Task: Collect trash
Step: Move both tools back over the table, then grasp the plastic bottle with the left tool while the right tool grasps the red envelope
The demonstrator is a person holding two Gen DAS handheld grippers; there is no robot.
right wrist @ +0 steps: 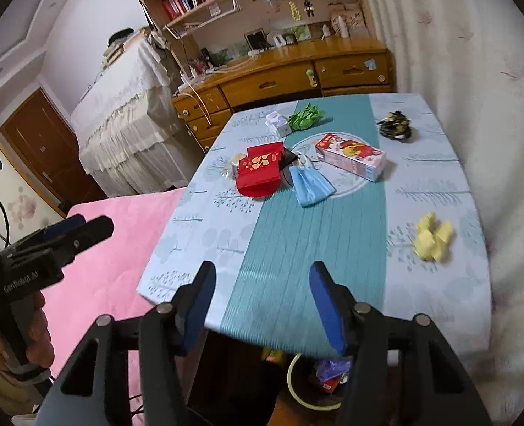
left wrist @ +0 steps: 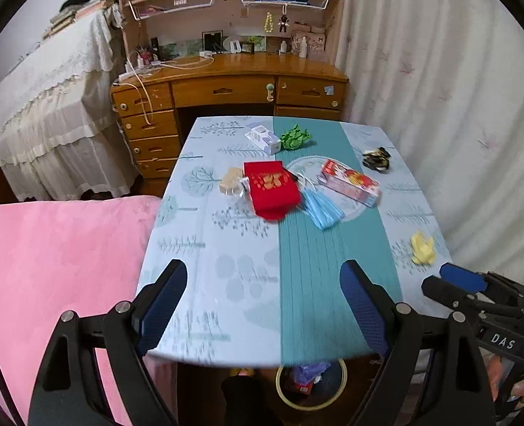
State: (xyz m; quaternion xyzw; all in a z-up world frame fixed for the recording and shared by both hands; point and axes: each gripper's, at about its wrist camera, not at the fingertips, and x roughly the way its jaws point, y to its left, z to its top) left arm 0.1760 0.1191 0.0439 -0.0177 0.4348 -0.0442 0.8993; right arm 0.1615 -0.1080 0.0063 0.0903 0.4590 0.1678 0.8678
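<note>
The left hand-held gripper [left wrist: 265,305] points steeply down over the near edge of the worktop [left wrist: 205,277], its blue-padded jaws set wide with nothing between them. The right hand-held gripper [right wrist: 262,305] hangs beside it over the same near edge, toward the right corner, tilted down alike; its jaws stand narrower, apart and empty. A hand [right wrist: 36,340] wraps the left gripper's handle; fingers [left wrist: 520,387] grasp the right gripper's handle.

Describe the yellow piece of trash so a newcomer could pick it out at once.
Start at the table with the blue tree-print cloth and teal centre stripe. Follow its curtain-side edge toward the near corner: the crumpled yellow paper lies there alone on the pale cloth. It is the only yellow item, apart from the central cluster.
</note>
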